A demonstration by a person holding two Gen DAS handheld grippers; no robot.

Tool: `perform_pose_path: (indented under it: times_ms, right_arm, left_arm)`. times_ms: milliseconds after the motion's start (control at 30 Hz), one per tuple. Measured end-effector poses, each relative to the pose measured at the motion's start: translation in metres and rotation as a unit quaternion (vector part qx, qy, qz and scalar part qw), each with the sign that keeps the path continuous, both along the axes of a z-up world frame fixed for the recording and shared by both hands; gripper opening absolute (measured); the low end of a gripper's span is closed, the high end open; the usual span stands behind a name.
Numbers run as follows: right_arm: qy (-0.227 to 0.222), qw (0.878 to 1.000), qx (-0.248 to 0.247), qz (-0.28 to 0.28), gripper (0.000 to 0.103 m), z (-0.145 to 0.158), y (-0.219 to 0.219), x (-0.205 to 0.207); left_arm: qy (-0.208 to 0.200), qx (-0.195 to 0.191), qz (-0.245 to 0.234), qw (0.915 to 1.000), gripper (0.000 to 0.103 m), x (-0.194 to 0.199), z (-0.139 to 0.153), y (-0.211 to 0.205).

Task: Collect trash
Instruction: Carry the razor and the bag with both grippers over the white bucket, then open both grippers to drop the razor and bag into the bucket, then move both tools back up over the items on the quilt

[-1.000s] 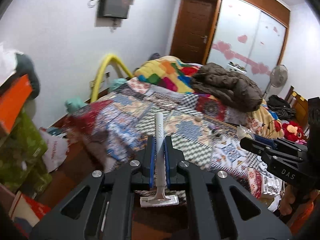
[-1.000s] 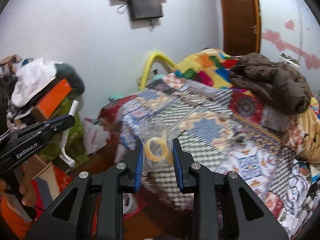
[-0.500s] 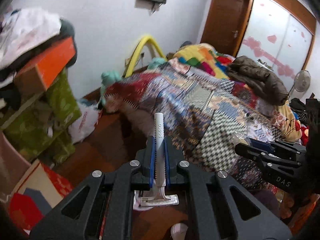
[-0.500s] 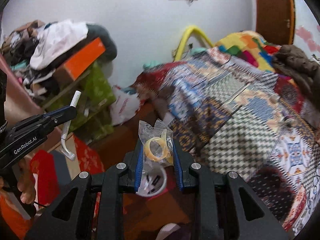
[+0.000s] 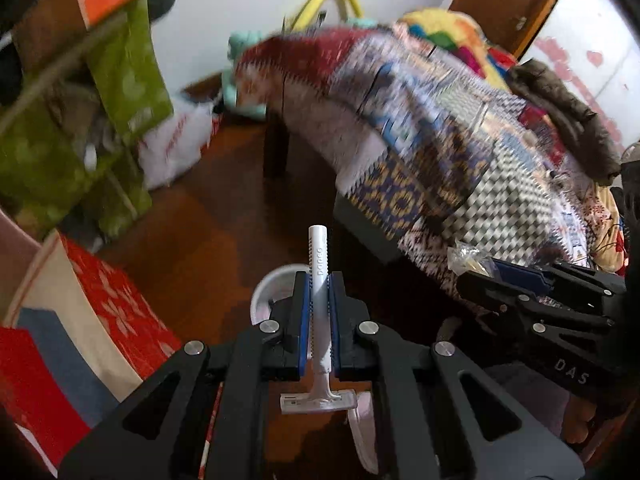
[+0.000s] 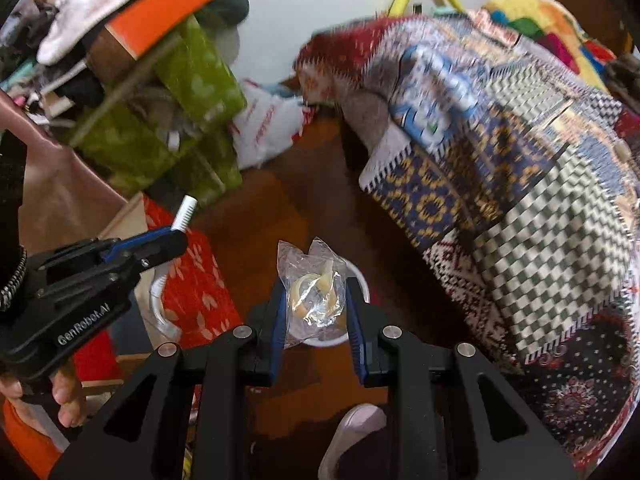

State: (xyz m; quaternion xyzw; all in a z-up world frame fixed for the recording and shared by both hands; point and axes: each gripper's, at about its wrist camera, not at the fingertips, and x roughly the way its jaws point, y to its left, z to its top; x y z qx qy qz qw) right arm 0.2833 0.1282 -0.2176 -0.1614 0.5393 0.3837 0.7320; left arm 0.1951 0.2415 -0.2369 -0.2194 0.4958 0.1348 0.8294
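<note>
A: We're in a cluttered bedroom with a dark wooden floor [image 5: 224,216], a bed under a patchwork quilt [image 6: 520,184] on the right and green boxes [image 6: 192,80] stacked by the wall on the left. Where do we stand with the trash?

B: Both pieces are in our grip and neither is dropped yet. Our left gripper [image 5: 319,312] is clenched on the handle of a white disposable razor [image 5: 318,280], whose head hangs down beneath the jaws toward the camera. Our right gripper [image 6: 316,312] is clamped on a clear plastic bag [image 6: 314,292] with a yellowish ring or strip inside it.

A: And the place to put them?

B: On the floor, straight below both grippers, sits a white round bin [image 6: 358,280]. In the right wrist view the bag covers most of its opening; in the left wrist view its rim [image 5: 276,276] peeks out just behind the razor. Both grippers point steeply down at it.

A: So the picking up looks done?

B: For these two items, we'd judge so. What's left is to let each one go over the bin. Whether more trash remains on the bed we cannot tell, since the quilt is blurred.
</note>
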Motion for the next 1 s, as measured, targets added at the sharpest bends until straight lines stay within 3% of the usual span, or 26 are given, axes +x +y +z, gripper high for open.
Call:
perform_pose_path:
  times_ms: [300, 533, 800, 1000]
  right_arm:
    - [0.061, 0.997, -0.052, 0.021, 0.025, -0.060, 0.023, 0.015]
    - [0.094, 0.993, -0.061, 0.041, 0.026, -0.081, 0.038, 0.020]
    - [0.079, 0.992, -0.073, 0.064, 0.033, -0.083, 0.048, 0.018]
    - [0.074, 0.992, -0.070, 0.079, 0.036, -0.076, 0.047, 0.014]
  left_arm:
    - [0.071, -0.065, 0.010, 0.9953, 0.008, 0.021, -0.075, 0.011]
    - [0.093, -0.091, 0.014, 0.9914, 0.008, 0.034, -0.100, 0.023]
    - [0.097, -0.093, 0.032, 0.9904, 0.013, 0.030, -0.103, 0.035]
    - [0.089, -0.063, 0.031, 0.9936, 0.013, 0.018, -0.084, 0.035]
